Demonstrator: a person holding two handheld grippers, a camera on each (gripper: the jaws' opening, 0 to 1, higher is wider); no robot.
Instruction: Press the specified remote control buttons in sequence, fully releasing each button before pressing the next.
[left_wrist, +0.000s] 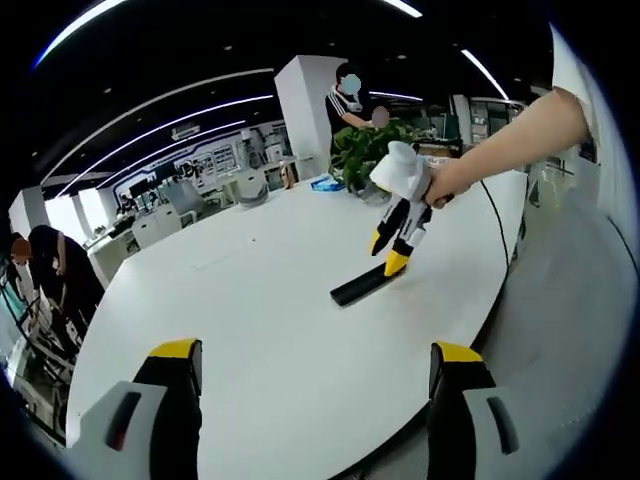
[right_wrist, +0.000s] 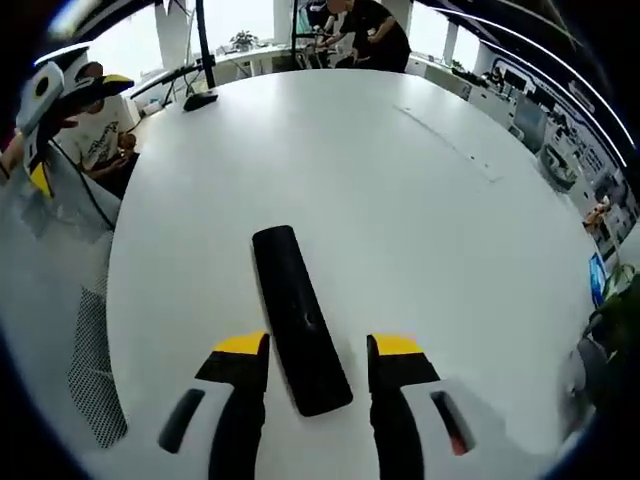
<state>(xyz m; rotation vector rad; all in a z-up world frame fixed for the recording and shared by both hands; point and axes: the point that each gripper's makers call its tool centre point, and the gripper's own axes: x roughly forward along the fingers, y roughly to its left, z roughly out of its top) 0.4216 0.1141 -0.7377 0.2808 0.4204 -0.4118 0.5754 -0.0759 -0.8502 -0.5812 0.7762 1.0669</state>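
A long black remote control (right_wrist: 300, 320) lies flat on the white table (right_wrist: 400, 180). Its near end sits between the jaws of my right gripper (right_wrist: 320, 345), which is open with a thin gap on each side. In the left gripper view a hand holds that right gripper (left_wrist: 388, 253) tilted down over one end of the remote control (left_wrist: 365, 283), and one yellow fingertip (left_wrist: 397, 263) looks to be touching it. My left gripper (left_wrist: 316, 352) hovers wide open over the table's near edge, well short of the remote, with nothing between its fingers.
A potted plant (left_wrist: 365, 150) and a blue item (left_wrist: 325, 184) stand at the table's far end. A black cable (left_wrist: 500, 215) trails across the table's right side. A black stand base (right_wrist: 200, 98) sits near the far rim. People stand and sit around the table.
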